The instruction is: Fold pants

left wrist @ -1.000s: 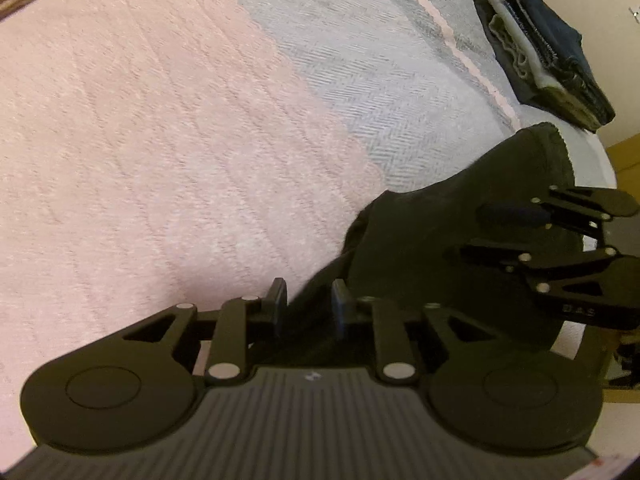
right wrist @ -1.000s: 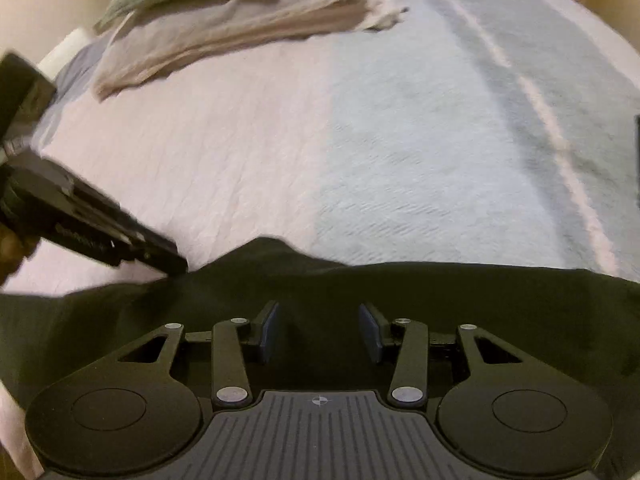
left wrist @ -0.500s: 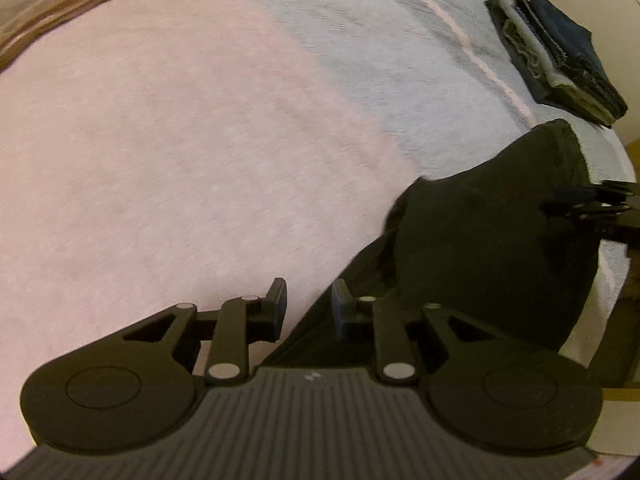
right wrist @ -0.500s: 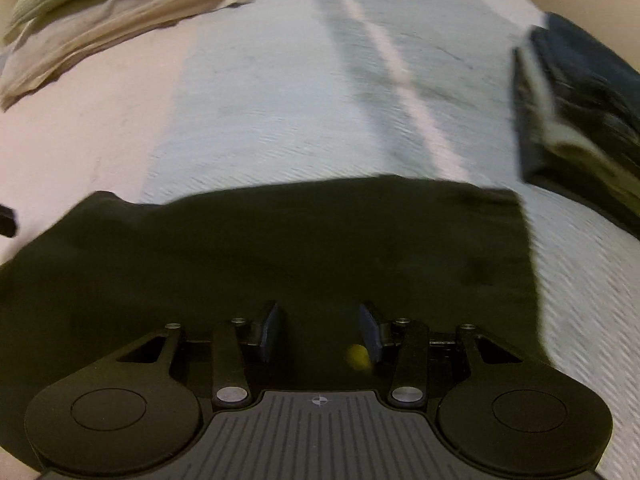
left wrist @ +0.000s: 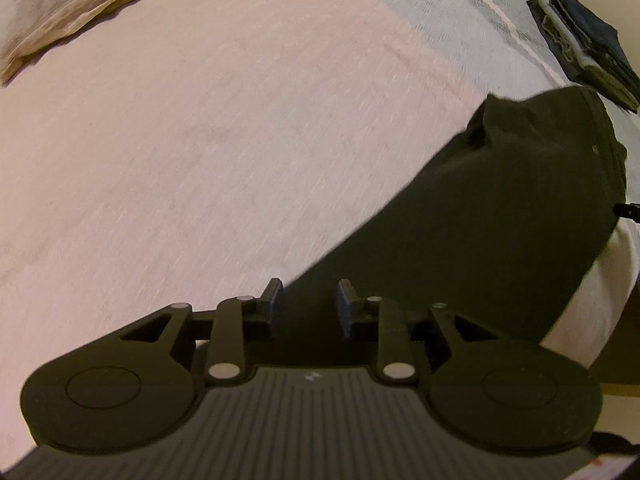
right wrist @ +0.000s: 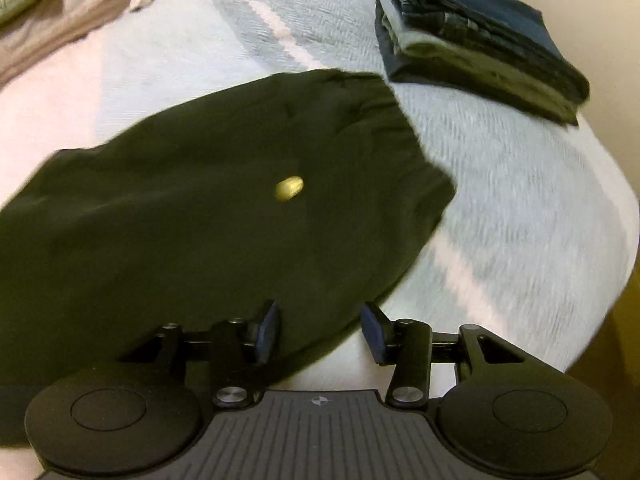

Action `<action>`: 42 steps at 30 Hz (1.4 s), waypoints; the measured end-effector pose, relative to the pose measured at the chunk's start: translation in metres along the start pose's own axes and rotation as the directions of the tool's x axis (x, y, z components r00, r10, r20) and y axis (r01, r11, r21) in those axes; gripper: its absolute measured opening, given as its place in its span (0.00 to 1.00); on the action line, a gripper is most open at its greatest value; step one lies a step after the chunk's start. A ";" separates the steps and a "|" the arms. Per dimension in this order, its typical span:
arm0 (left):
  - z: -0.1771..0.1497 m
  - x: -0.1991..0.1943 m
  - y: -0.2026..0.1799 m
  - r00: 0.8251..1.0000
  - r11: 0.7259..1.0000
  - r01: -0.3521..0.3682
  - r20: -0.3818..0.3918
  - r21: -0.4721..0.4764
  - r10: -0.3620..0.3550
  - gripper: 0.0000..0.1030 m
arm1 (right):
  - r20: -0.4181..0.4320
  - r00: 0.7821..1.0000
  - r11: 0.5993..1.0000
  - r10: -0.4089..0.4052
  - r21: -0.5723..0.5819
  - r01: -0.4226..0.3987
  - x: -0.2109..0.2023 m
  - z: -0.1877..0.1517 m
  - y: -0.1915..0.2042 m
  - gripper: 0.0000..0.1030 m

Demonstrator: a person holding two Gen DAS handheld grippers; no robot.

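Across the lower left and centre of the right wrist view the dark pants [right wrist: 192, 216] now lie spread on the bed [right wrist: 520, 216]; a second ago they showed only as a low band. The right gripper [right wrist: 320, 332] has widened, fingers apart and empty. The left gripper [left wrist: 308, 306] stays parted over the cloth's edge. Likely a release, with the next fold pending beside the folded stack [right wrist: 480, 44].

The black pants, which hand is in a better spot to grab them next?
Probably the left gripper: the pants lie right between its open fingers. The right gripper is open too, but only the pants' edge passes between its fingers.
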State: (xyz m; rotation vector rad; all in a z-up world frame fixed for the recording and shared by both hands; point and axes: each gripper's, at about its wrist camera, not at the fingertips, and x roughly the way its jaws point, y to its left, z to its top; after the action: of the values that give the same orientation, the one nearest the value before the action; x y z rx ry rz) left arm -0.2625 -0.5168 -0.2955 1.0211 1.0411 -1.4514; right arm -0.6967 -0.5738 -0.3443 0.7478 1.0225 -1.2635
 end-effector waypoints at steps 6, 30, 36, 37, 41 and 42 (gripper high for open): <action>-0.065 -0.034 0.045 0.997 0.997 0.048 0.060 0.056 -0.052 0.30 | 0.065 0.997 0.996 0.035 0.084 -0.041 -0.067 -0.071 0.069 0.54; -0.121 0.005 0.086 0.993 0.993 0.086 0.072 0.083 -0.092 0.49 | -0.197 0.901 0.544 0.386 -0.740 -0.395 -0.010 0.113 0.261 0.34; -0.132 0.026 0.072 0.999 0.999 0.014 0.040 0.030 -0.015 0.49 | -0.501 0.842 0.187 0.200 -0.824 -0.535 0.078 0.138 0.286 0.33; -0.131 0.025 0.071 0.999 1.000 0.010 0.034 0.024 -0.010 0.49 | -0.520 0.839 0.108 0.159 -0.836 -0.538 0.080 0.133 0.285 0.33; -0.126 0.027 0.070 1.000 1.000 0.003 0.008 0.008 -0.003 0.49 | -0.581 0.801 0.038 0.141 -0.806 -0.591 0.083 0.135 0.277 0.33; -0.126 0.028 0.068 1.000 1.000 0.002 0.002 0.010 -0.002 0.49 | -0.585 0.799 0.022 0.137 -0.805 -0.593 0.085 0.136 0.276 0.33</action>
State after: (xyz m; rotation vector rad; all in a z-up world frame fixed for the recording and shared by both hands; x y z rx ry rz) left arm -0.1893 -0.4092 -0.3609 1.0255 1.0343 -1.4605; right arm -0.3997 -0.6804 -0.3919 0.0770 1.5298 0.2866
